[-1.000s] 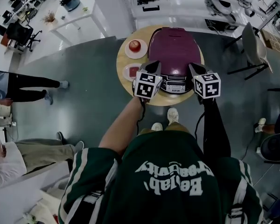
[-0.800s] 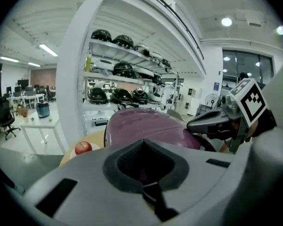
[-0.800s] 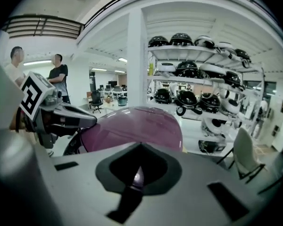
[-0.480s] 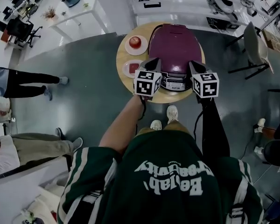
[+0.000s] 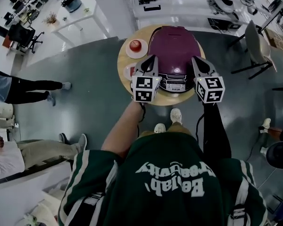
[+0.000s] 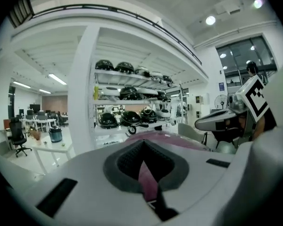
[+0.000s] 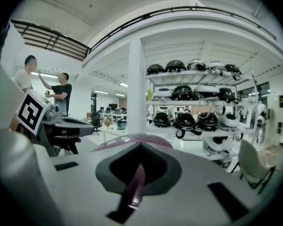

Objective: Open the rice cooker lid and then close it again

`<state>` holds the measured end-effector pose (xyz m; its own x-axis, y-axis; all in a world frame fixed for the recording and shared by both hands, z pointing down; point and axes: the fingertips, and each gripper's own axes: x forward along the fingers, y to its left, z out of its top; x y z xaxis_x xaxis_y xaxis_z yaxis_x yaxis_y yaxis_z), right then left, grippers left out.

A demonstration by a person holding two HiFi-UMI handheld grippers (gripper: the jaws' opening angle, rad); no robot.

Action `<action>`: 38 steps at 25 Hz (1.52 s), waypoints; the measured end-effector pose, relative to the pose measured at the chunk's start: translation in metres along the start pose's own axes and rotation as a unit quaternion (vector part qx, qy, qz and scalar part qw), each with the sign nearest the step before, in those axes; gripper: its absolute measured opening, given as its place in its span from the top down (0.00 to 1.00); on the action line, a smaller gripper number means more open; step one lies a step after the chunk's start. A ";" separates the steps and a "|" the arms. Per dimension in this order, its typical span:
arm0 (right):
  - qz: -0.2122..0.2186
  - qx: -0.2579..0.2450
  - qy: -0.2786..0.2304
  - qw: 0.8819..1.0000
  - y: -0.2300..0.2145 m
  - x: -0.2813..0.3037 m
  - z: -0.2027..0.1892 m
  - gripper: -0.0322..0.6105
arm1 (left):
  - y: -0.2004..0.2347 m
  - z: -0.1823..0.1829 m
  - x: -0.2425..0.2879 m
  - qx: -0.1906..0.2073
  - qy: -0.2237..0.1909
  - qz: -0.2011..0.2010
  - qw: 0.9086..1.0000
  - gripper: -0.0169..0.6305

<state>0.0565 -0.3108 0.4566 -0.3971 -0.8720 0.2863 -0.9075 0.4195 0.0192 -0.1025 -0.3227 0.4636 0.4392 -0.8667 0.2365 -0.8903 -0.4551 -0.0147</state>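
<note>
Left gripper (image 5: 152, 58), right gripper (image 5: 196, 59) beside rice cooker (image 5: 175, 84)
Jaws pressed together, empty; raise the lid's (image 5: 173, 41) 2 sides evenly.

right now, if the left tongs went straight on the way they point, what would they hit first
Probably the purple rice cooker lid, just beyond the left tongs, though depth is unclear.

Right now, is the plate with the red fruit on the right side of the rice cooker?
No, the plate with the red fruit sits left of the rice cooker in the head view.
</note>
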 end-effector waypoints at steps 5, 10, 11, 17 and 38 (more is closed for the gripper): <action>-0.011 0.001 -0.046 0.999 -0.002 -0.014 0.033 0.95 | -0.001 0.058 -0.021 0.035 -0.070 0.009 0.997 0.98; -0.016 -0.031 -0.078 0.996 0.007 -0.025 0.060 0.95 | -0.003 0.091 -0.041 0.025 -0.103 0.001 0.994 0.98; -0.017 -0.033 -0.084 0.996 0.008 -0.028 0.065 0.95 | -0.003 0.095 -0.045 0.025 -0.108 0.001 0.994 0.98; -0.043 -0.054 -0.110 0.992 0.011 -0.035 0.082 0.95 | 0.000 0.106 -0.057 0.033 -0.122 0.003 0.992 0.98; -0.050 -0.060 -0.120 0.990 0.027 -0.044 0.089 0.95 | 0.002 0.104 -0.077 0.043 -0.131 0.002 0.991 0.98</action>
<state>0.0378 -0.2836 0.3597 -0.3407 -0.9393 0.0417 -0.9266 0.3429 0.1545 -0.1259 -0.2785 0.3440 0.4615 -0.8868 -0.0233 -0.8837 -0.4573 -0.0997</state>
